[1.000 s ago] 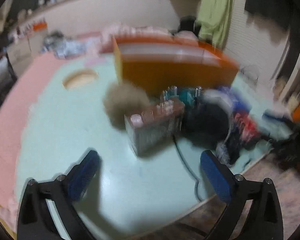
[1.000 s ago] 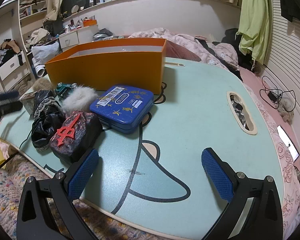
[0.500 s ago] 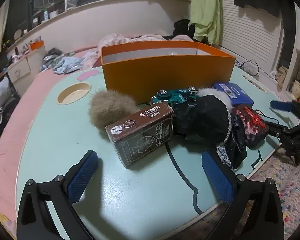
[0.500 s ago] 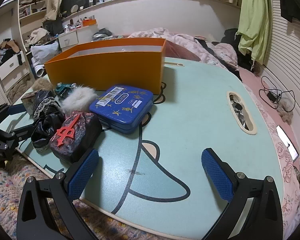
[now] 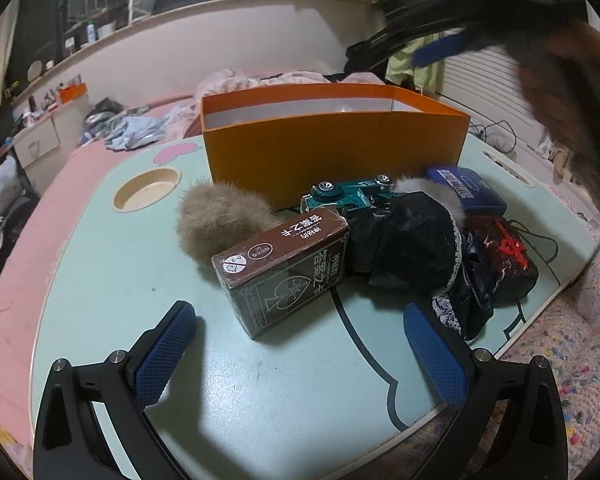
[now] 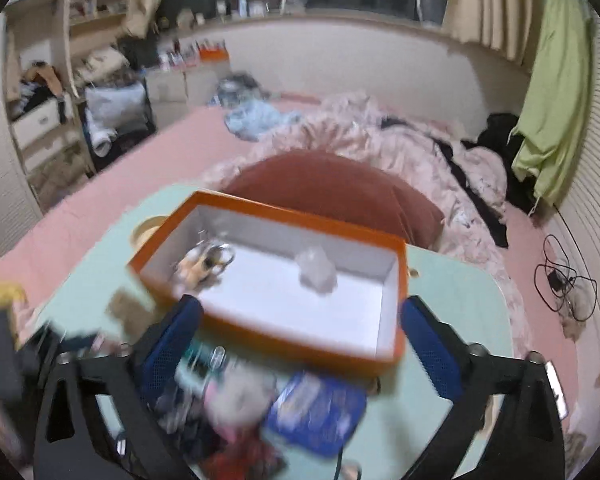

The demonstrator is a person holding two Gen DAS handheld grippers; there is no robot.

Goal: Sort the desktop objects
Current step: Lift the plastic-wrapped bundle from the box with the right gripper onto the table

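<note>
Your left gripper (image 5: 300, 344) hangs low over the pale green table (image 5: 260, 400), its 2 blue pads spread wide with nothing between them. Just past the fingertips lies a brown card box (image 5: 284, 268), tilted on its side. Behind it to the left sits a tan fur ball (image 5: 220, 220), touching the card box. To the right a black lace-edged pouch (image 5: 412, 248) slumps against a dark pouch (image 5: 508, 256) with a red emblem. Behind these a teal toy car (image 5: 348, 196) lies beside a white fur ball (image 5: 424, 188), and a blue tin (image 5: 468, 192) rests further right. All of them crowd the near wall of the orange box (image 5: 332, 148), which stands upright at the middle of the table. A round cup hole (image 5: 146, 190) sits in the table to the left.

Your right gripper (image 6: 300, 344) looks down from above on the same pile, the picture blurred. Its jaws have just been closing a little yet stand well apart, empty, the orange box's (image 6: 276, 340) near wall showing between the pads. Below it the blue tin (image 6: 316, 412) and the red-marked pouch (image 6: 244, 456) smear together. Inside the box lie a small tan and metal item (image 6: 204, 264), too blurred to tell, and a pale crumpled lump (image 6: 316, 272). Beyond the table a brown cushion (image 6: 332, 188) and pink bedding (image 6: 380, 148) cover the bed.

In the left view your right gripper (image 5: 436, 50) passes as a dark blur at top right.
</note>
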